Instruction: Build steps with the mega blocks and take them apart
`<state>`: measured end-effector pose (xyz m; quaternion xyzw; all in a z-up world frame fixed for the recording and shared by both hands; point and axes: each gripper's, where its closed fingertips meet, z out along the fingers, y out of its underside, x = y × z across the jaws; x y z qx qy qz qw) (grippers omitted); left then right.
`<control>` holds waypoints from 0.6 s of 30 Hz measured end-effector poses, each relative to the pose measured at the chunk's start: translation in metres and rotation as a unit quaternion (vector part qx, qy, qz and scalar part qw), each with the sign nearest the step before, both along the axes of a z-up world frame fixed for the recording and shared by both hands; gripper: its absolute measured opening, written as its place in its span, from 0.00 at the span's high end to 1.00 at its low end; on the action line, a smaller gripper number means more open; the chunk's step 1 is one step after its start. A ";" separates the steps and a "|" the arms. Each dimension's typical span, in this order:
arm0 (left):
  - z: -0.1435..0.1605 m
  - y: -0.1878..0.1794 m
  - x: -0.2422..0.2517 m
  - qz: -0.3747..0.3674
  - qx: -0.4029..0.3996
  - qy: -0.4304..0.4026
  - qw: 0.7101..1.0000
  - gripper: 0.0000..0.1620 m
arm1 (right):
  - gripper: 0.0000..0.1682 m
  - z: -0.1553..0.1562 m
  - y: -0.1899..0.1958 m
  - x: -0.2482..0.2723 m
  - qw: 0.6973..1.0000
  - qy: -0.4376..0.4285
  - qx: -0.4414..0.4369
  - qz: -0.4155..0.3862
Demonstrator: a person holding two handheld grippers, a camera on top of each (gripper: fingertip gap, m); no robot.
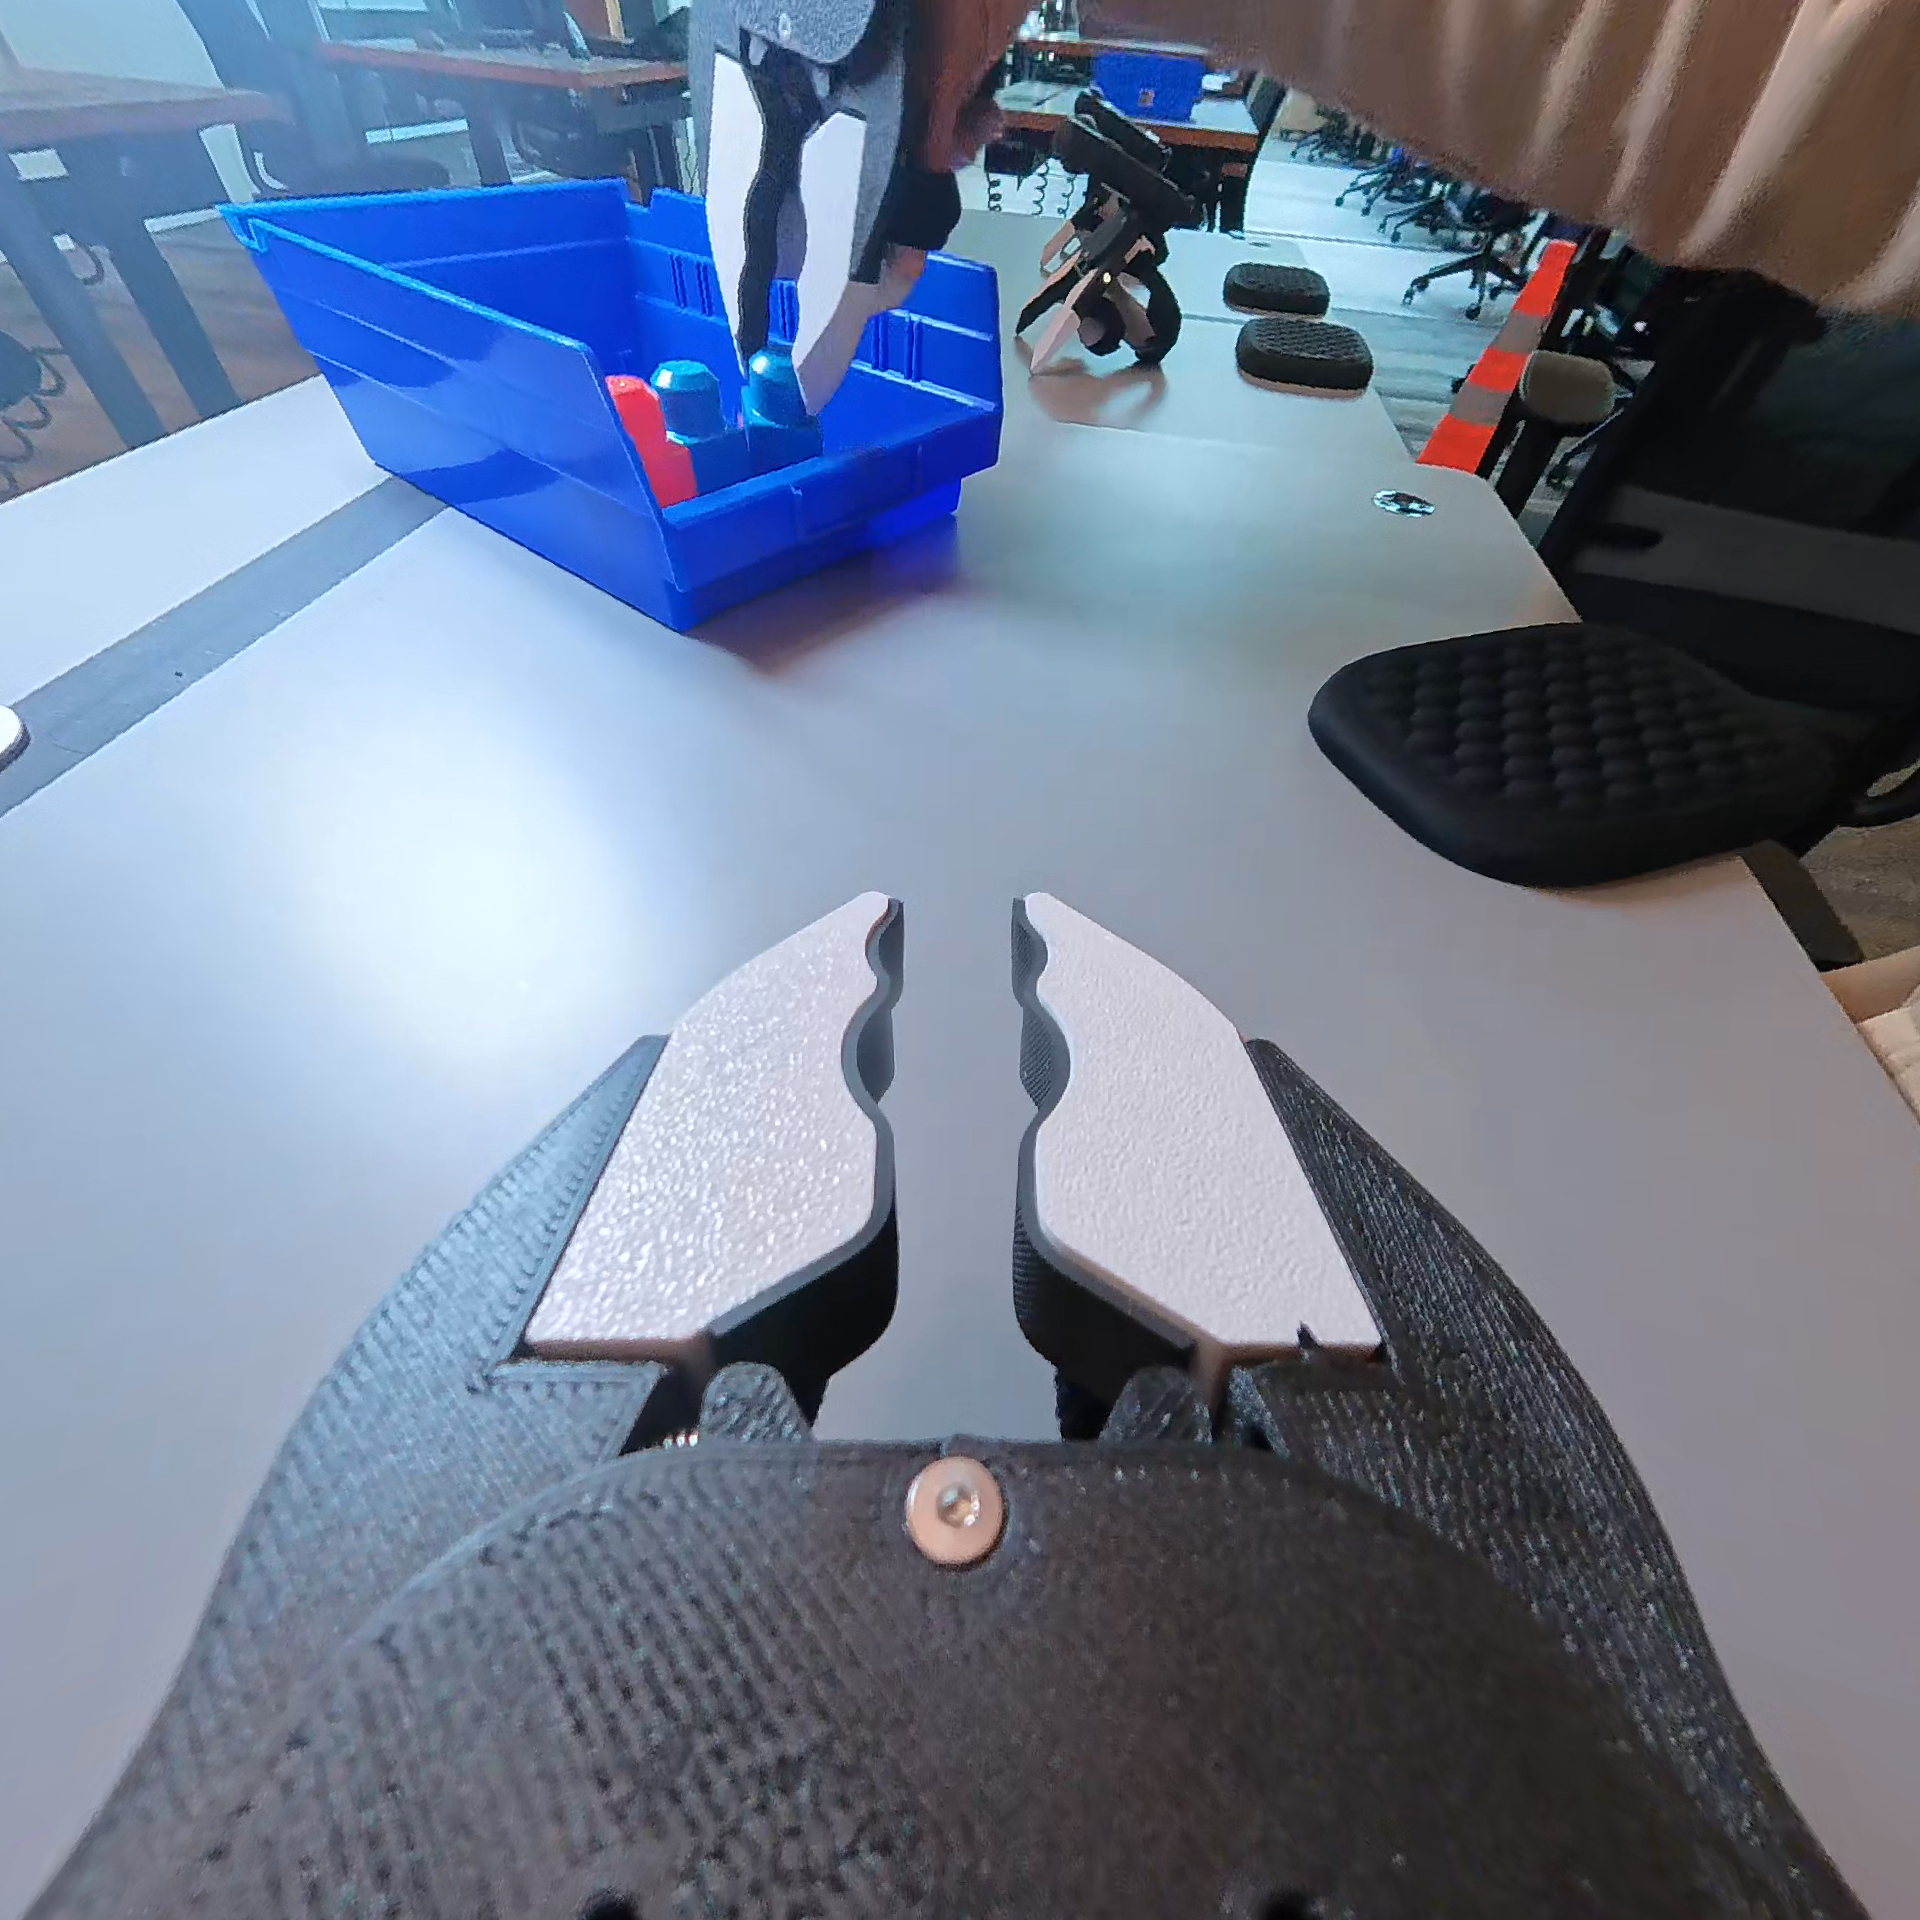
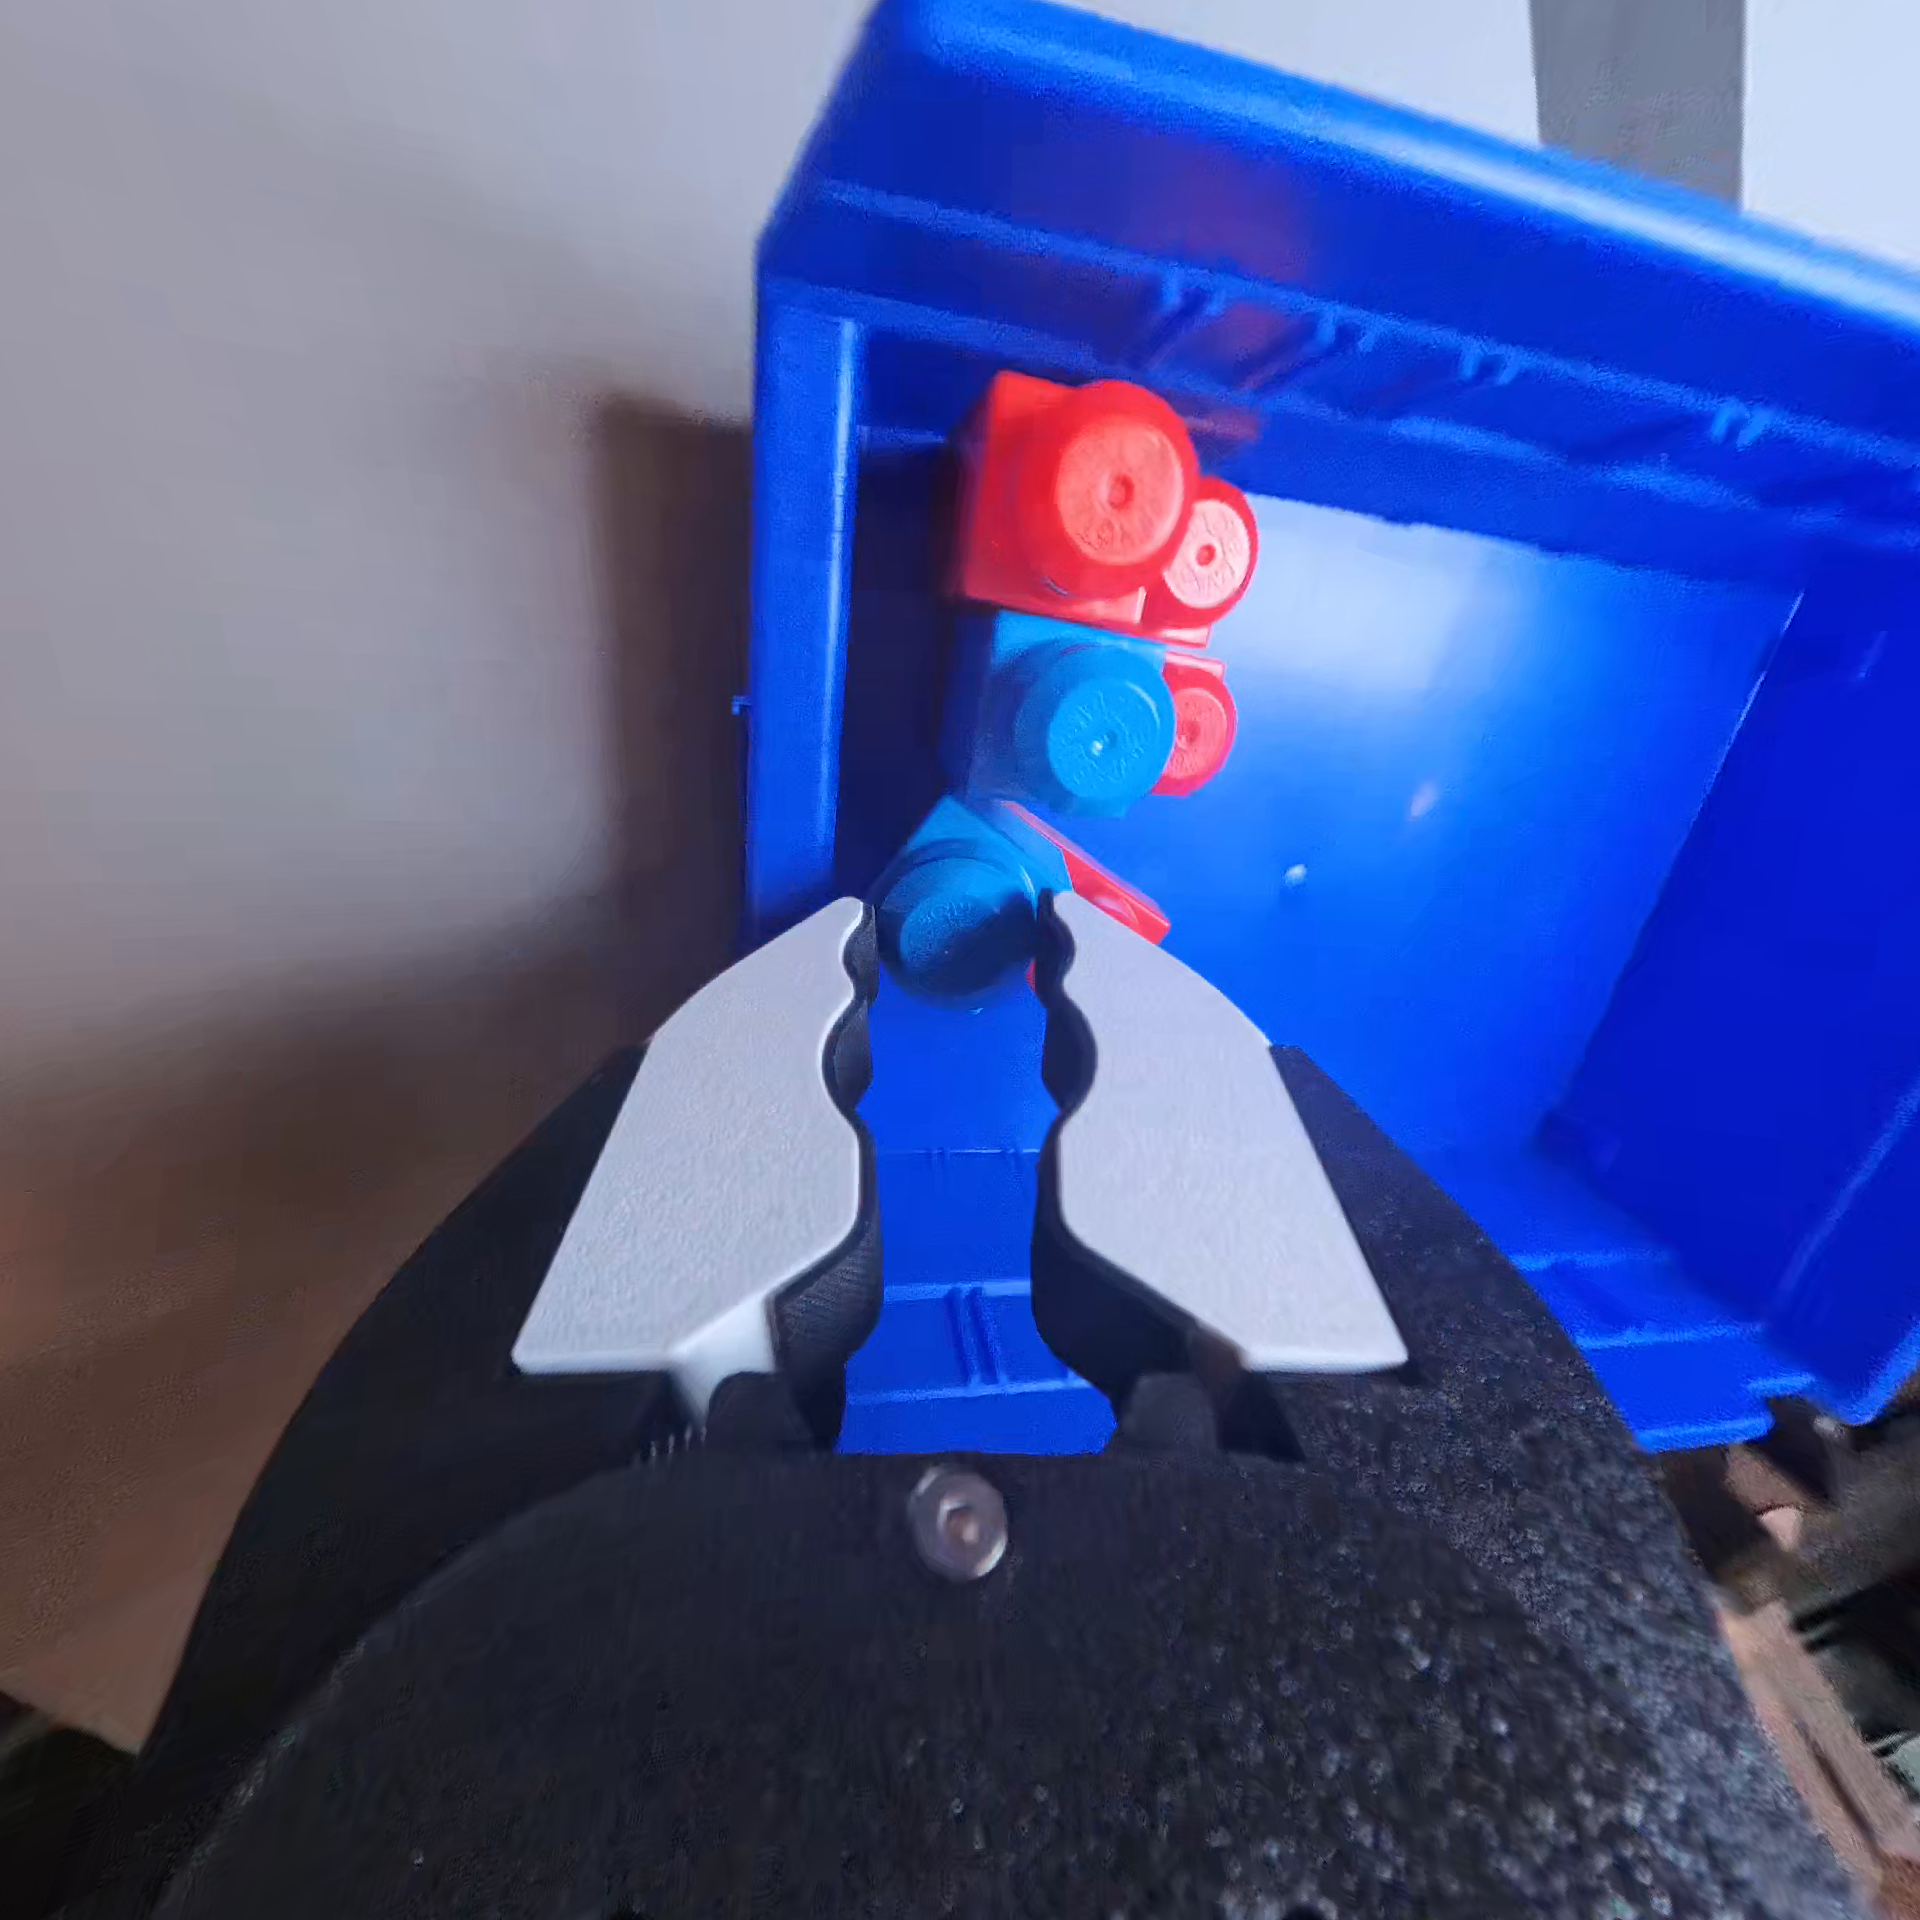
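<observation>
Currently right tongs [image 2: 951, 925] clamp blue block stud [image 2: 951, 935] inside blue bin [image 2: 1351, 260]; left tongs [image 1: 956, 914] narrowly parted, empty, above desk [image 1: 520, 831]

left gripper [image 1: 956, 914]: low and level, fingers a little apart, holding nothing
right gripper [image 2: 951, 935]: pointing steeply down, tips pinching a stud, sleeved arm behind it

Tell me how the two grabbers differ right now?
The right gripper reaches down into the blue bin, while the left gripper hovers over bare grey table, away from the bin. The right gripper's fingers pinch the knob of a blue block; the left gripper holds nothing, with a gap between its fingers. Both share the same build: pale finger plates on a black textured body.
</observation>
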<state>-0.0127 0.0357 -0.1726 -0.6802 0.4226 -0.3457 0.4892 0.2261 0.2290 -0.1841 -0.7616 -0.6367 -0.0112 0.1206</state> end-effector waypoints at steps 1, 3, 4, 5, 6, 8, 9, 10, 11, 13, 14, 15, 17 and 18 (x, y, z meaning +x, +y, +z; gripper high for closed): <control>-0.002 0.000 0.000 0.000 -0.001 0.003 1.000 0.88 | 0.82 0.000 -0.001 -0.002 0.999 -0.008 0.007 0.039; -0.004 0.000 0.000 0.001 -0.001 0.008 1.000 0.88 | 0.82 -0.002 0.001 -0.005 0.996 -0.029 0.017 0.081; -0.004 0.000 0.000 0.001 0.000 0.009 1.000 0.88 | 0.82 -0.002 0.003 -0.004 0.994 -0.044 0.027 0.096; -0.004 0.000 -0.001 0.001 0.000 0.010 1.000 0.88 | 0.81 -0.002 0.006 -0.003 0.992 -0.057 0.039 0.103; -0.004 0.000 -0.001 0.001 0.000 0.011 1.000 0.88 | 0.76 -0.001 0.009 -0.001 0.992 -0.068 0.045 0.100; -0.006 0.000 -0.001 0.000 -0.001 0.012 1.000 0.88 | 0.67 0.002 0.012 0.003 0.995 -0.072 0.037 0.066; -0.006 0.000 -0.001 -0.001 -0.003 0.012 1.000 0.88 | 0.64 0.005 0.013 0.005 0.996 -0.067 0.033 0.043; -0.007 -0.001 -0.001 -0.002 -0.005 0.011 1.000 0.88 | 0.63 0.008 0.013 0.008 0.998 -0.061 0.025 0.019; -0.007 -0.001 -0.001 -0.004 -0.005 0.011 1.000 0.88 | 0.63 0.009 0.011 0.012 0.998 -0.055 0.009 -0.008; -0.007 -0.001 0.000 -0.006 -0.007 0.011 1.000 0.88 | 0.62 0.007 0.007 0.020 0.996 -0.048 -0.025 -0.066; -0.008 -0.001 0.001 -0.008 -0.007 0.011 1.000 0.88 | 0.64 0.004 0.007 0.022 0.995 -0.043 -0.031 -0.086; -0.009 -0.001 0.001 -0.009 -0.008 0.013 1.000 0.88 | 0.65 0.001 0.008 0.023 0.994 -0.040 -0.032 -0.100; -0.011 -0.002 0.002 -0.010 -0.008 0.018 1.000 0.88 | 0.78 -0.004 0.016 0.022 0.993 -0.028 -0.016 -0.112; -0.012 -0.002 0.002 -0.010 -0.008 0.021 1.000 0.88 | 0.80 -0.005 0.019 0.018 0.994 -0.017 -0.007 -0.109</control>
